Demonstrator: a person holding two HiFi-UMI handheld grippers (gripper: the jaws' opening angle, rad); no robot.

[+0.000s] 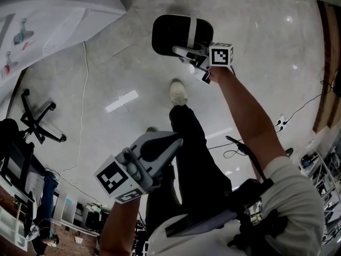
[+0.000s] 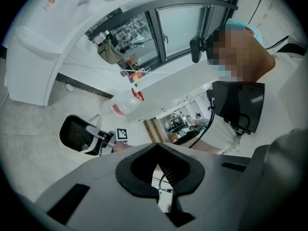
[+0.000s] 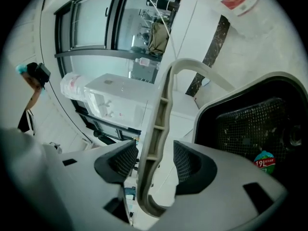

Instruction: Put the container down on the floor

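A black mesh container (image 1: pixel 178 33) with a pale handle (image 1: pixel 186 51) sits low over the grey floor, beyond the person's shoe. It also shows in the left gripper view (image 2: pixel 77 134) and in the right gripper view (image 3: pixel 255 124). My right gripper (image 1: pixel 187 53) reaches down to that handle. In its own view the right gripper (image 3: pixel 151 160) stands open, and the handle (image 3: pixel 159 114) runs between the pads with a gap on each side. My left gripper (image 1: pixel 173 143) hangs near the person's leg, well away from the container. Its pads (image 2: pixel 159 170) meet with nothing between them.
The person's shoe (image 1: pixel 178 92) and dark trouser leg stand just short of the container. A wheeled chair base (image 1: pixel 37 119) is at the left, with a thin white cable (image 1: pixel 85 89) on the floor. A white covered table (image 1: pixel 48 15) fills the upper left. Cables (image 1: pixel 282 122) lie at the right.
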